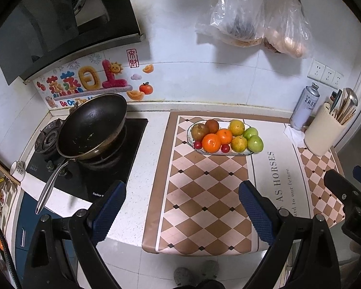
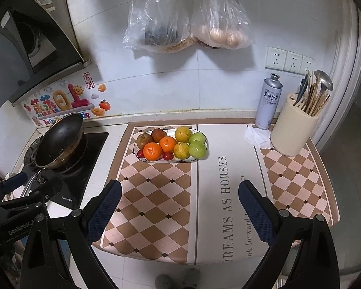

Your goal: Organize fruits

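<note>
An oval white plate (image 1: 249, 152) (image 2: 142, 158) sits at the back of the checkered mat, piled with fruit: two oranges (image 1: 211, 142) (image 2: 152, 151), two yellow-green citrus (image 1: 236, 127) (image 2: 183, 134), two green apples (image 1: 255, 143) (image 2: 197, 148), two brown fruits (image 1: 199, 131) (image 2: 143, 140) and small red fruits (image 1: 225, 148) (image 2: 167, 155). My left gripper (image 1: 181, 204) is open and empty, held over the mat's front edge, well short of the plate. My right gripper (image 2: 179, 206) is open and empty, likewise near the front edge.
A black wok (image 1: 91, 125) (image 2: 60, 139) sits on the gas stove at left. A spray can (image 2: 268, 101) and cream utensil holder (image 2: 293, 130) stand at back right. Plastic bags (image 2: 187, 16) hang on the wall. The right gripper shows in the left view (image 1: 349, 192).
</note>
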